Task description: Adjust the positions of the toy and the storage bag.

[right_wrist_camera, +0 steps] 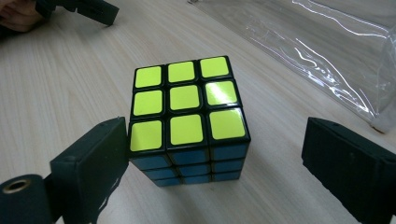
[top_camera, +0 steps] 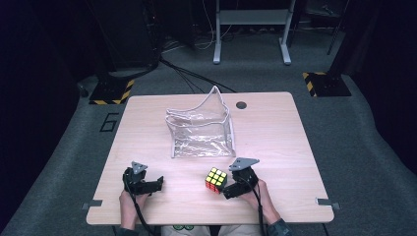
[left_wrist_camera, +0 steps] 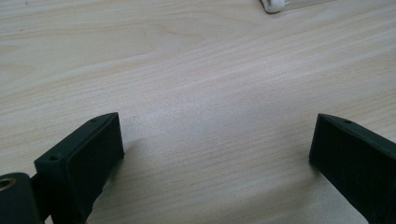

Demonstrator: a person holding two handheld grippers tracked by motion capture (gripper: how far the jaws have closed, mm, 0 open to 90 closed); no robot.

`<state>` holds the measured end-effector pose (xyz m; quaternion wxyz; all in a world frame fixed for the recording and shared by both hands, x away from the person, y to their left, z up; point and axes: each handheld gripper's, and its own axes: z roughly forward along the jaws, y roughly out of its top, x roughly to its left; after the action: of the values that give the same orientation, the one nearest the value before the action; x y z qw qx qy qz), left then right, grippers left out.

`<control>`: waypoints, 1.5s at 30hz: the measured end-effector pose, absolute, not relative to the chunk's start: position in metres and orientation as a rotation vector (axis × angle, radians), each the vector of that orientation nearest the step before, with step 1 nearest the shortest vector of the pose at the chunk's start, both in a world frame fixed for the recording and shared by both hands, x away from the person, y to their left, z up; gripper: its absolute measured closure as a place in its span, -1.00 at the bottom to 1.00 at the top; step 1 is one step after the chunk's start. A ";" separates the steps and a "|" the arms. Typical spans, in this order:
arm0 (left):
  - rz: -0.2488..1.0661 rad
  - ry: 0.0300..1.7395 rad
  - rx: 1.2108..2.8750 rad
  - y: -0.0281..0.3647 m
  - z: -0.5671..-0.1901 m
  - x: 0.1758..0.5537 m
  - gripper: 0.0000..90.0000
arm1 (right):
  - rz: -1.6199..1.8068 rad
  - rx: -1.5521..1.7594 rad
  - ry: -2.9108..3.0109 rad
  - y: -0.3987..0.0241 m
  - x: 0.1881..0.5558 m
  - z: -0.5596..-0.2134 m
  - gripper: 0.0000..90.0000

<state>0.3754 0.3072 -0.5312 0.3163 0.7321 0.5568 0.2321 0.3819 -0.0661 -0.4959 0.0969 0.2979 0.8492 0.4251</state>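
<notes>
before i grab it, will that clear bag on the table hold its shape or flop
Probably flop. The clear bag looks like thin creased plastic, with one corner of its mouth sticking up unevenly, so it should sag if lifted by one edge. It seems to have nothing inside, so likely light and apt to slide on the smooth table when pushed.

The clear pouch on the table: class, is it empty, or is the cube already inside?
Empty. Bare wood shows through the clear pouch, and the cube sits outside it on the table, by the right gripper.

A lab: hazard-taped stand bases [top_camera: 112, 91], floor cables [top_camera: 187, 73], grey carpet [top_camera: 364, 147].
</notes>
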 end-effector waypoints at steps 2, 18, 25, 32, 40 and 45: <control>0.610 1.467 1.927 0.307 -0.531 0.375 -0.93 | 1.250 0.884 2.508 -0.069 0.383 -0.495 -0.85; 0.597 1.443 1.947 0.306 -0.531 0.377 -0.99 | 1.295 0.910 2.497 -0.082 0.383 -0.479 -0.86; 0.547 1.426 1.936 0.308 -0.529 0.379 -0.99 | 1.289 0.923 2.469 -0.089 0.386 -0.465 -0.86; 0.514 1.369 1.954 0.305 -0.520 0.383 -0.95 | 1.270 0.954 2.462 -0.092 0.394 -0.459 -0.85; 0.470 1.336 1.942 0.304 -0.504 0.391 -0.92 | 1.265 0.974 2.455 -0.095 0.404 -0.451 -0.84; 0.461 1.302 1.948 0.303 -0.492 0.398 -0.91 | 1.265 0.987 2.449 -0.097 0.409 -0.444 -0.84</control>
<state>0.3982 0.3028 -0.4924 0.3680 0.7586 0.5068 0.1796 0.4092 -0.0967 -0.4442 0.1065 0.3353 0.8317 0.4295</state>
